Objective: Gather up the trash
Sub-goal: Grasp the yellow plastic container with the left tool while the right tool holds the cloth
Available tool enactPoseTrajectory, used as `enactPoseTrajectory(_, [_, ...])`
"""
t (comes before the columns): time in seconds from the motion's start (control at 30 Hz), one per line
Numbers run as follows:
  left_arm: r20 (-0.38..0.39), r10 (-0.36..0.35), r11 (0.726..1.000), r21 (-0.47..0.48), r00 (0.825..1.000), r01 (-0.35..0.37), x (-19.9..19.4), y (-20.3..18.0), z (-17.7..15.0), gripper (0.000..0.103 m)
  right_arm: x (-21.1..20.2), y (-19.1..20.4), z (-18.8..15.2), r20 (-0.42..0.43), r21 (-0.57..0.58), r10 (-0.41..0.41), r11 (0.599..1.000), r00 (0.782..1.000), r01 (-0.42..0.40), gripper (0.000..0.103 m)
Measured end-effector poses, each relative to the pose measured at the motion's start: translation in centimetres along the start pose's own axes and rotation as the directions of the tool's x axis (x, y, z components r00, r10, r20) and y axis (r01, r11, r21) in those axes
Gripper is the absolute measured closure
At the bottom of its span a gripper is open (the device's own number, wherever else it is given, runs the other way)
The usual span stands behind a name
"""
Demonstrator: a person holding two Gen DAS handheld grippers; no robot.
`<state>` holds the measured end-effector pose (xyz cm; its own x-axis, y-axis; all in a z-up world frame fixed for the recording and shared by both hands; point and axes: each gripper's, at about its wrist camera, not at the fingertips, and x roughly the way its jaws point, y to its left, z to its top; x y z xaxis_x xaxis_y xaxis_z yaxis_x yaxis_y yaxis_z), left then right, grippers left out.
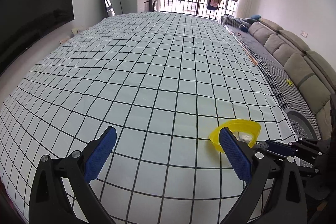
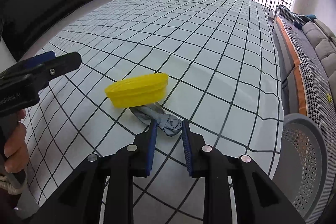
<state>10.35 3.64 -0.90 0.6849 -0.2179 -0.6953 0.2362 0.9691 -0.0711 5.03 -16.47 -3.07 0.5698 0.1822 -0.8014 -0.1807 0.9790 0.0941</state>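
White lettering on the left gripper (image 2: 52,60) body is cut off and partly legible, ending in "Robot.AI". The right gripper (image 2: 169,129) has its fingers (image 2: 152,146) narrowed onto a twisted grey bag knot (image 2: 171,125), which lies on the checked desk (image 2: 210,45) near its right edge. Just beyond the knot a yellow plastic bowl (image 2: 137,90) rests tilted on the bag. The left gripper's fingers (image 1: 100,152) stand wide apart, empty, beside the bowl. A grey perforated bin (image 2: 302,152) stands off the desk's right edge.

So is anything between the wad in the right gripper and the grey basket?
Nothing visible. The right gripper is shut on the grey knotted wad; only bare checked cloth lies between it and the grey perforated basket past the table's edge.
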Motion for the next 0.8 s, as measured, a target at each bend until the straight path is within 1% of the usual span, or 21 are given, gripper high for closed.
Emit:
enactPoseTrajectory(0.07, [0.004,0.002,1.000,-0.005,1.000,-0.002,-0.5,-0.2,-0.4,0.007,-1.4,-0.3,0.2,0.041,0.021,0.013,1.000,0.999,-0.014,0.080])
enactPoseTrajectory(0.17, [0.010,0.010,1.000,-0.021,1.000,-0.010,-1.3,-0.2,-0.6,0.007,-3.5,-0.2,1.2,0.109,0.021,0.023,0.999,0.994,-0.026,0.080])
enactPoseTrajectory(0.27, [0.021,0.025,0.999,-0.027,0.999,-0.024,-2.0,0.0,-0.8,0.007,-4.7,-0.2,2.1,0.148,0.017,0.029,0.999,0.989,-0.032,0.080])
enactPoseTrajectory(0.37, [0.024,0.040,0.999,-0.025,0.999,-0.039,-2.4,0.0,-1.0,0.007,-5.0,-0.3,2.7,0.157,0.028,0.043,0.998,0.987,-0.048,0.080])
enactPoseTrajectory(0.57, [0.011,0.043,0.999,-0.016,0.999,-0.043,-2.4,-0.4,-1.2,0.007,-5.1,-0.5,2.4,0.165,0.043,0.043,0.998,0.985,-0.051,0.080])
enactPoseTrajectory(0.67, [0.006,0.029,1.000,-0.008,1.000,-0.029,-2.4,-1.0,-1.4,0.007,-5.6,-1.4,1.8,0.169,0.065,0.020,0.997,0.985,-0.031,0.080])
enactPoseTrajectory(0.8, [-0.008,-0.002,1.000,0.017,1.000,0.003,-2.0,-2.9,-1.6,0.007,-6.4,-2.9,0.6,0.170,0.106,-0.033,0.994,0.985,0.016,0.080])
